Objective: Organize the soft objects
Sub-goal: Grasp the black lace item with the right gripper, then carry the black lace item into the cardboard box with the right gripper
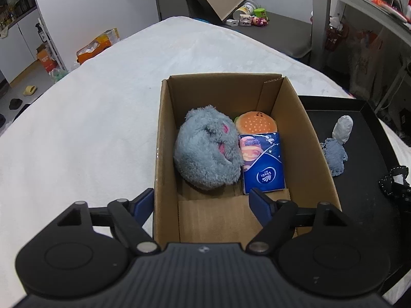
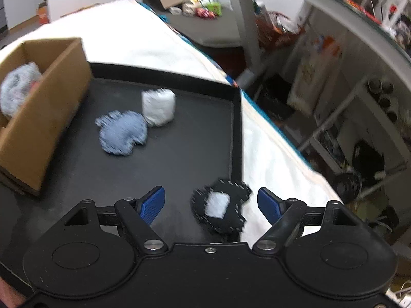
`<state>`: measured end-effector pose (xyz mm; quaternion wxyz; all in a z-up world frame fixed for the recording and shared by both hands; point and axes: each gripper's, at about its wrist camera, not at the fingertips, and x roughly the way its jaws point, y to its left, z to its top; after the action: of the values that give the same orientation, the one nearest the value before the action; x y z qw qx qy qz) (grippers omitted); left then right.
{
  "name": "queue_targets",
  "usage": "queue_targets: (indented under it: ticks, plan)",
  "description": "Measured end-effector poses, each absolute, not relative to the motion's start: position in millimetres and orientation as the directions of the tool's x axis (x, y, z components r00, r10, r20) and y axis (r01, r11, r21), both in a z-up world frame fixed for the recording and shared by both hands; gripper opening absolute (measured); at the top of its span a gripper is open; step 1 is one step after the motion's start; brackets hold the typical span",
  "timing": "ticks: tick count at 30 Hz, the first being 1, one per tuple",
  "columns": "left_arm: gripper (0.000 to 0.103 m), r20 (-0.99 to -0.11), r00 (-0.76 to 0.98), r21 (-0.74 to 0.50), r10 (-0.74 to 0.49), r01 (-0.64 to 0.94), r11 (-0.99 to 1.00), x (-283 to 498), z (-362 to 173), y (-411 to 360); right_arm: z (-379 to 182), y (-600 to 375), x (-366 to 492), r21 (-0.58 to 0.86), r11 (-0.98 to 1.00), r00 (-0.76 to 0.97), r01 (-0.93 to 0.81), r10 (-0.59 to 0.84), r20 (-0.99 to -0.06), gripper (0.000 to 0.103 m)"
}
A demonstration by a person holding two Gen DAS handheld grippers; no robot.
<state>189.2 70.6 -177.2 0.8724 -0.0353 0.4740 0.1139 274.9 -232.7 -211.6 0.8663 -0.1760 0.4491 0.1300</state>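
From the left wrist, the left gripper [image 1: 201,200] hangs with jaws apart and empty over the cardboard box [image 1: 164,138], where the grey plush [image 1: 205,151], burger toy [image 1: 257,123] and tissue pack [image 1: 263,164] already lie. Its left finger sits outside the wall, so dropping could snag cardboard.

From the right wrist, the right gripper [image 2: 210,205] straddles the black scrunchie [image 2: 221,209] at the black tray [image 2: 236,133] edge, jaws apart. The rim could catch 1 finger, or the scrunchie could slip off onto the white cover [image 2: 269,154].

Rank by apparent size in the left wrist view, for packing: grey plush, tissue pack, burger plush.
1. grey plush
2. tissue pack
3. burger plush, though it sits farther back and partly hidden, so its rank is unsure.
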Motion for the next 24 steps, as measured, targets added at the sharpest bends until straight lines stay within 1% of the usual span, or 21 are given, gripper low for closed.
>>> queue_targets:
  ticks: [6,10,12,13,14,15,16,19,24]
  plan:
    - [0.079,-0.841,0.503,0.081,0.199,-0.247,0.966,196,-178,65,-230,-248,287,-0.193,0.914,0.543,-0.357,0.035,-0.839,0.079]
    - [0.080,-0.844,0.487,0.113,0.225,-0.249,0.962,199,-180,60,-237,-253,295,-0.183,0.916,0.533,-0.357,0.039,-0.845,0.078]
    - [0.080,-0.845,0.481,0.124,0.234,-0.250,0.960,201,-180,59,-240,-254,298,-0.173,0.916,0.520,-0.362,0.045,-0.853,0.073]
    - [0.080,-0.845,0.479,0.127,0.237,-0.251,0.960,201,-180,59,-242,-254,299,-0.167,0.916,0.514,-0.366,0.050,-0.856,0.063]
    - [0.080,-0.845,0.477,0.131,0.241,-0.252,0.959,202,-180,58,-242,-255,300,-0.160,0.916,0.511,-0.368,0.055,-0.858,0.050]
    - [0.080,-0.846,0.474,0.135,0.244,-0.253,0.958,203,-180,58,-243,-255,300,-0.153,0.918,0.508,-0.366,0.059,-0.859,0.042]
    - [0.080,-0.846,0.472,0.140,0.249,-0.253,0.957,204,-180,57,-243,-256,301,-0.147,0.921,0.502,-0.360,0.059,-0.863,0.027]
    - [0.080,-0.846,0.467,0.150,0.257,-0.255,0.955,205,-181,56,-239,-259,301,-0.119,0.930,0.505,-0.349,0.080,-0.859,0.022]
    - [0.080,-0.844,0.469,0.151,0.261,-0.259,0.954,205,-181,56,-232,-256,293,-0.153,0.921,0.547,-0.357,0.074,-0.834,0.020]
